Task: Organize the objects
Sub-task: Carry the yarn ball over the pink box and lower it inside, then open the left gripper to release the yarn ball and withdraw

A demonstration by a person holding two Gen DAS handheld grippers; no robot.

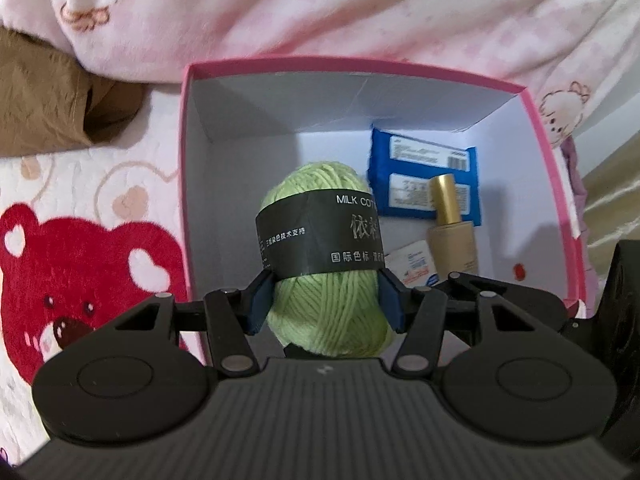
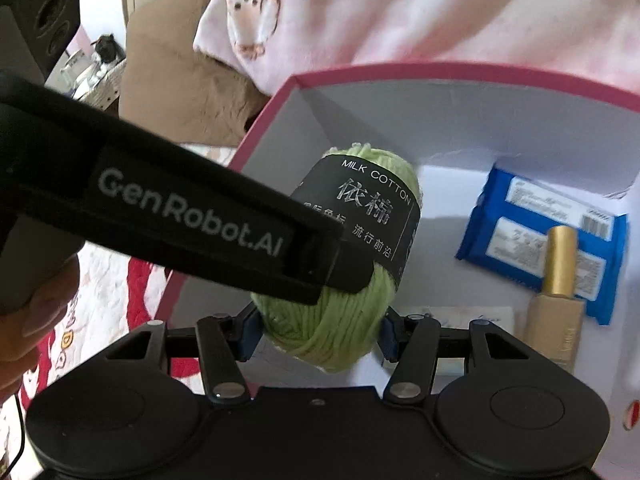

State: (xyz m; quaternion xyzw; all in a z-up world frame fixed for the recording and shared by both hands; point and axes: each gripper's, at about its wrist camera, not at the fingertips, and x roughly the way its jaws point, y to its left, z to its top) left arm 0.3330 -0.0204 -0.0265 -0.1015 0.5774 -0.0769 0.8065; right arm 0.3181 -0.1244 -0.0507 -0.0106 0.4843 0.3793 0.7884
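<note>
Two grippers, left (image 1: 326, 300) and right (image 2: 318, 330), fingers clamped on yarn (image 1: 320, 256), poised over box (image 1: 186, 184) for drop-in.

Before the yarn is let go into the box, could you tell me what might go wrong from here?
1. Both the left gripper and the right gripper pinch the soft green yarn ball; uneven release could tug strands loose.
2. Dropped, it may roll onto the gold-capped bottle and blue packet lying in the pink box.
</note>
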